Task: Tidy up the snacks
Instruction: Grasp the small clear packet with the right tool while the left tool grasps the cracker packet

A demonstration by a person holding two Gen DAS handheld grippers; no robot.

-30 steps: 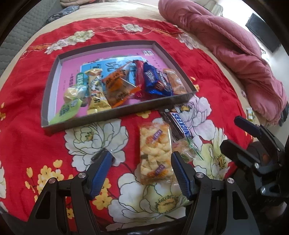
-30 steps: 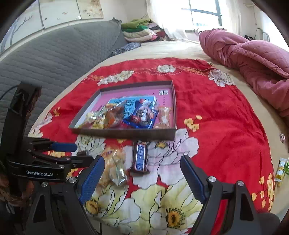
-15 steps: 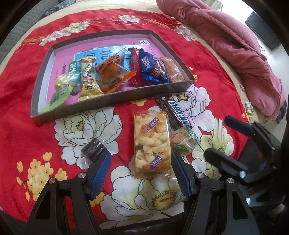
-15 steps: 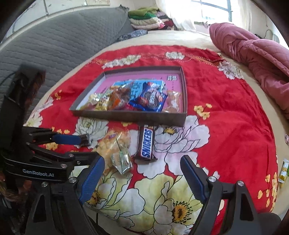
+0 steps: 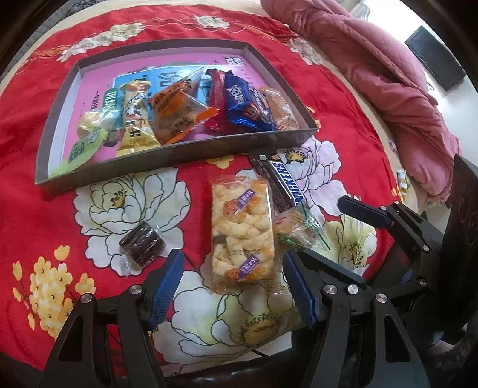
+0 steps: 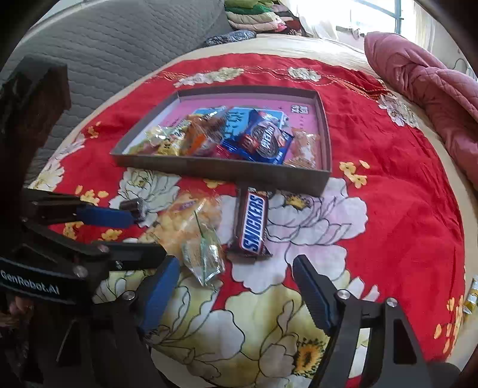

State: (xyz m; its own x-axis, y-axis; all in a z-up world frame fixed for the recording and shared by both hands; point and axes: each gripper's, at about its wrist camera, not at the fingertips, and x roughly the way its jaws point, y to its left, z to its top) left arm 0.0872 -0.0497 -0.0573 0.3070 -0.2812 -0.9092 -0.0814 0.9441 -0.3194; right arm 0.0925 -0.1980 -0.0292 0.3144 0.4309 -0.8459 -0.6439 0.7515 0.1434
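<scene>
A shallow grey tray (image 5: 191, 152) (image 6: 221, 174) with a pink floor holds several wrapped snacks on the red flowered cloth. In front of it lie a clear bag of puffed snacks (image 5: 242, 229) (image 6: 185, 221), a Snickers bar (image 5: 282, 182) (image 6: 252, 223), a small clear green-printed packet (image 5: 297, 231) (image 6: 203, 256) and a dark wrapped sweet (image 5: 142, 243) (image 6: 133, 206). My left gripper (image 5: 233, 286) is open, its fingers either side of the near end of the puffed snack bag. My right gripper (image 6: 237, 292) is open and empty, just short of the Snickers bar and small packet.
A pink quilt (image 5: 373, 65) (image 6: 430, 98) is bunched at the right. A grey padded headboard (image 6: 113, 41) stands at the left. Small yellow-green packets (image 5: 403, 182) (image 6: 470, 294) lie at the cloth's right edge. Folded clothes (image 6: 254, 21) are stacked at the back.
Both grippers have moved forward and lower toward the loose snacks. The dark wrapped sweet has come into view beside my left gripper's left finger. Both stay open.
</scene>
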